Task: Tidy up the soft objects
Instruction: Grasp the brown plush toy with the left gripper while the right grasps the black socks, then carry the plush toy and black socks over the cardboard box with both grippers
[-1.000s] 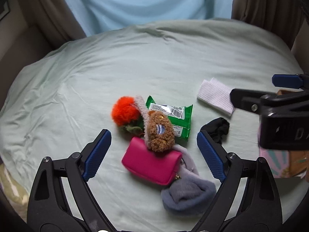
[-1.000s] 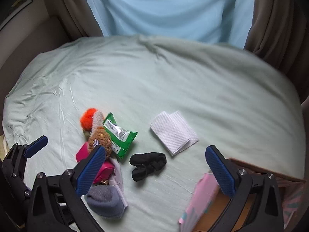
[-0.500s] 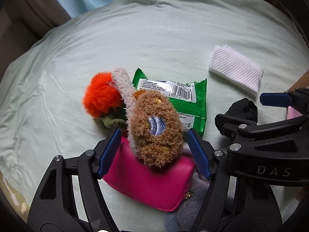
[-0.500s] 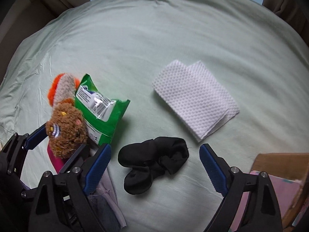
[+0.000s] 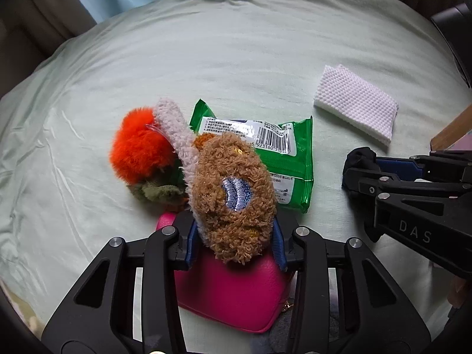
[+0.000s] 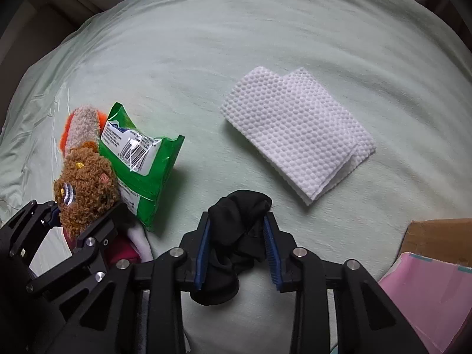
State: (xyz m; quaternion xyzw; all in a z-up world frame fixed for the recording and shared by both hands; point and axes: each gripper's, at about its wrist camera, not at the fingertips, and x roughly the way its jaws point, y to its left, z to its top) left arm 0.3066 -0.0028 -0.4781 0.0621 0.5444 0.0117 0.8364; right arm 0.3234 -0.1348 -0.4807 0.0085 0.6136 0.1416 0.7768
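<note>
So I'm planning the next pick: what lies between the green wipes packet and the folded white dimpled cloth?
Only bare pale green bedsheet separates the green wipes packet from the folded white dimpled cloth, seen in the right wrist view.

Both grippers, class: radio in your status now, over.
Left gripper shut on brown plush. Right gripper shut on black sock. Green packet and pink pouch crowd the plush.

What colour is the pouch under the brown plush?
Bright pink pouch, clearest in the left wrist view, beneath the brown plush.
</note>
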